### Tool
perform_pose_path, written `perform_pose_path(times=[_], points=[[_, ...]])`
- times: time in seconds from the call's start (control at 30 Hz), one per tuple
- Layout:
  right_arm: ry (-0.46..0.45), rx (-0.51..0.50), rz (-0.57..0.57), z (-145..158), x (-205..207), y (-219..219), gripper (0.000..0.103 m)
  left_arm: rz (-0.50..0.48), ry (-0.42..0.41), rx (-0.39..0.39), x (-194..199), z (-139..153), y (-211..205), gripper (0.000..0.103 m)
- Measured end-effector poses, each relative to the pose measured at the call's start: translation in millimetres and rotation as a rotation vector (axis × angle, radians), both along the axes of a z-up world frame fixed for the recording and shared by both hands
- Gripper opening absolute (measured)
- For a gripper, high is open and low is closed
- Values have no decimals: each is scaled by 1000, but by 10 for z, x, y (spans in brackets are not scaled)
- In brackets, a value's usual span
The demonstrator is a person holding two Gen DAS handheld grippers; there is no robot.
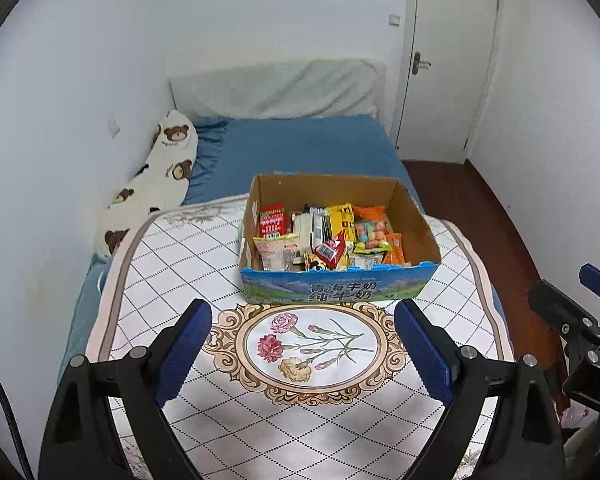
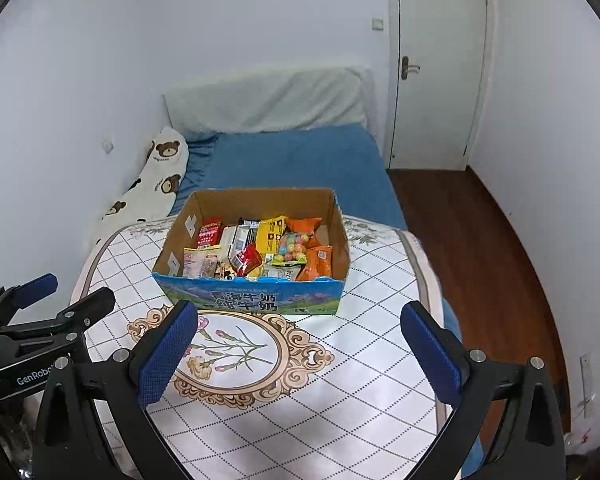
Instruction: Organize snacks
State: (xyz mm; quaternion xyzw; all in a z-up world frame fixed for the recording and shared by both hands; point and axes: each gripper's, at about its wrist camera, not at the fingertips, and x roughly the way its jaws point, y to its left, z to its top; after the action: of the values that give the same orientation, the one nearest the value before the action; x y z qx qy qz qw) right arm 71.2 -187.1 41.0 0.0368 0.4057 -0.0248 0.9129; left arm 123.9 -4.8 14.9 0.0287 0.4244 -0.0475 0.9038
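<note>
Box: cardboard box of snacks straight ahead of both grippers, long axis crosswise.
Nearer: neither clearly.
Left gripper: wide open, empty.
Right gripper: wide open, empty.

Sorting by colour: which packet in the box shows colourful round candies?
The clear candy bag, right of centre between the yellow packet and orange packets; only it shows multicoloured balls.

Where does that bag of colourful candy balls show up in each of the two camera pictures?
Left wrist view: the candy bag lies in the right half of the cardboard box, between a yellow packet and orange packets, right of picture centre.
Right wrist view: the candy bag lies right of middle in the box, near picture centre.
Shared landmark: the flower medallion on the quilt, just before the box.
</note>
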Motion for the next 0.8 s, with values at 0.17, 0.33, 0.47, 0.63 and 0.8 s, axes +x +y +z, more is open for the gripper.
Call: perform_pose_path(times=[0.17, 0.33, 0.47, 0.63, 0.8], points=[[-31, -12, 7, 151, -218, 66, 103, 2, -28, -11, -185, 125, 27, 94], [-52, -10, 11, 258, -364, 115, 103, 1, -37, -13, -301, 172, 47, 94], [-64, -14, 14, 294, -423, 137, 103, -5, -44, -9, -354, 181, 38, 94], [-74, -27, 18, 269, -414, 160, 103, -21, -38, -28, -325, 145, 12, 96], [-66, -33, 5, 184, -330, 142, 103, -29, -22, -14, -254, 49, -52, 103]])
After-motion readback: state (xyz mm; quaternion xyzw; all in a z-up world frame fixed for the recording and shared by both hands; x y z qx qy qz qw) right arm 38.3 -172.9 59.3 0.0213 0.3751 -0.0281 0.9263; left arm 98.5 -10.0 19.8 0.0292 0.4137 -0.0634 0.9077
